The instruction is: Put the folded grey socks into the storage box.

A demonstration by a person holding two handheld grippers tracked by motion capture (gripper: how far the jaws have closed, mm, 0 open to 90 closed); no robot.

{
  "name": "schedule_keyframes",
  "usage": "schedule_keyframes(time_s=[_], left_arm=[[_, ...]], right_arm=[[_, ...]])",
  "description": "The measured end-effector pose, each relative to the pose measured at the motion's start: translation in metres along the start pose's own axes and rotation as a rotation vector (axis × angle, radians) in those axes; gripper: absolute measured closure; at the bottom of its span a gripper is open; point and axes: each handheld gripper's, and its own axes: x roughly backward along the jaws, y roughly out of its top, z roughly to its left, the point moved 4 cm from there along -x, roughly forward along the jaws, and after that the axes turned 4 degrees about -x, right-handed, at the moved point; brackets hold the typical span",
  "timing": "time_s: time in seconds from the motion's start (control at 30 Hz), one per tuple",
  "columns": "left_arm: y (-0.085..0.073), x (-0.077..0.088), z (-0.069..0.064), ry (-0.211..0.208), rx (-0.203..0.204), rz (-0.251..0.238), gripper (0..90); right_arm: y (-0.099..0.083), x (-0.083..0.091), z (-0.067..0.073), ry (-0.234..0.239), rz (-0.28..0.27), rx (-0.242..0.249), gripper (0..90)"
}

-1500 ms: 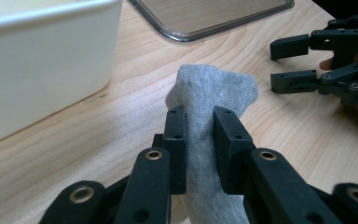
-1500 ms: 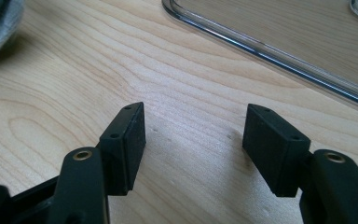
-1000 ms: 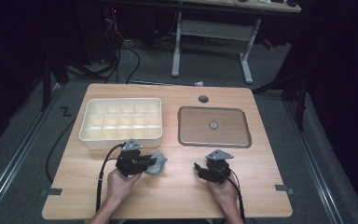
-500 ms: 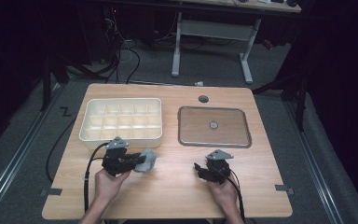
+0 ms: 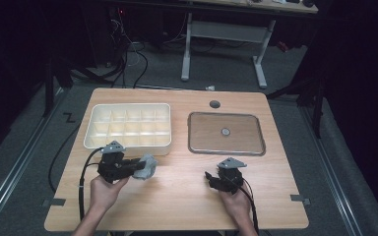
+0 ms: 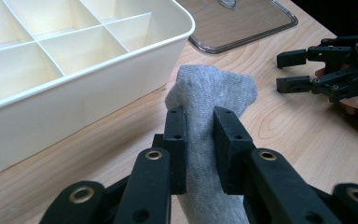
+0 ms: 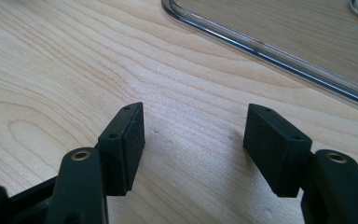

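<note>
Grey sock point(image 6: 209, 93) clamped in left claw point(image 6: 199, 135), just near of tray point(image 5: 128, 127); right claw point(image 7: 196, 140) open over tabletop point(image 5: 177, 191), lid point(image 5: 226, 132) beyond.

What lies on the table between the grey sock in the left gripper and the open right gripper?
Bare wooden table, seen in the high view, separates the grey sock from the right gripper.

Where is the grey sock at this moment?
The grey sock is clamped in the left gripper, at the table's left side in the high view, just in front of the cream divided box.
</note>
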Motion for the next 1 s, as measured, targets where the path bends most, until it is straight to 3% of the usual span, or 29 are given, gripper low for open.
schedule_keyframes(time_s=[0.13,0.37,0.47,0.67,1.0], left_arm=[[0.005,0.003,0.001,0.006,-0.01,-0.005,76.4],[0.019,0.015,0.009,0.014,0.021,-0.049,76.4],[0.024,0.02,0.01,0.026,0.01,-0.058,76.4],[0.026,0.024,0.015,0.021,0.036,-0.075,76.4],[0.035,0.033,0.023,0.052,0.027,-0.088,76.5]], right_arm=[[0.0,0.0,0.0,-0.001,0.0,-0.001,38.7],[0.0,0.0,0.0,0.002,-0.001,0.002,38.3],[0.0,0.0,0.0,0.002,0.0,0.002,37.9],[0.0,0.0,0.0,0.004,0.001,0.004,37.5],[0.0,0.0,0.0,0.005,0.003,0.006,36.9]])
